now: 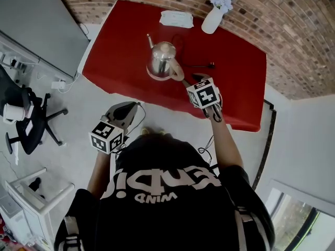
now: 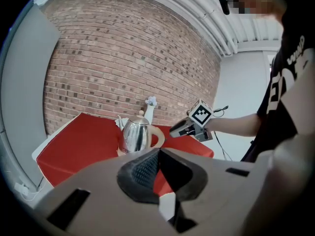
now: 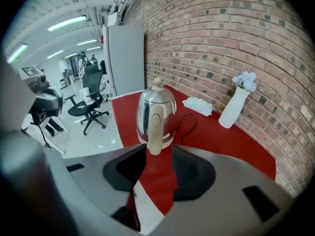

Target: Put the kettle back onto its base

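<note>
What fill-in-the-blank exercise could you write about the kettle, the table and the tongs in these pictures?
1. The kettle stands on a table whose top is ___.
2. The white vase stands in front of a ___ wall.
3. The right tongs are ___ and point at the kettle's handle.
Missing words: red; brick; open.
</note>
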Available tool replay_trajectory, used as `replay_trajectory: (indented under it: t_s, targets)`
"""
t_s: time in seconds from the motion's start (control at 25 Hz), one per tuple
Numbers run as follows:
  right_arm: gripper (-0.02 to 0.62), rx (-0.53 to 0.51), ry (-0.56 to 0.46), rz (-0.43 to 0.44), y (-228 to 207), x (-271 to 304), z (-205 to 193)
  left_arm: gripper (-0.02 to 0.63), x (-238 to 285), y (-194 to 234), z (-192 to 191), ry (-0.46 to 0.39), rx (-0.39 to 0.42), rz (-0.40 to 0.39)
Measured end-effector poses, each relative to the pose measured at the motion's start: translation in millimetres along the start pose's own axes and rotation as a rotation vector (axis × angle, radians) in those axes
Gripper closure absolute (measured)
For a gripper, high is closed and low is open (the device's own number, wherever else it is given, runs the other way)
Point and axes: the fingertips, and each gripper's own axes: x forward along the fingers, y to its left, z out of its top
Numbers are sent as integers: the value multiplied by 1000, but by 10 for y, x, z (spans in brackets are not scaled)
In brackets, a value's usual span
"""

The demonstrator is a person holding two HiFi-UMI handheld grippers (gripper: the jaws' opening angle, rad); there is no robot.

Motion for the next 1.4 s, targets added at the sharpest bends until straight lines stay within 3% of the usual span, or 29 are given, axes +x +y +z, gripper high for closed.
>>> replay_trajectory:
  t_s: [0.44, 0.88, 1.4]
  targets:
    - [441, 53, -342, 34, 356, -1162, 364, 597, 146, -256, 134, 10, 53, -97]
    - [562, 65, -615, 213, 951, -1891, 261, 597, 262, -622, 263, 7, 81, -184]
    - [572, 126, -697, 388, 1193, -2053, -137, 597, 217, -1144, 248, -21, 76, -147]
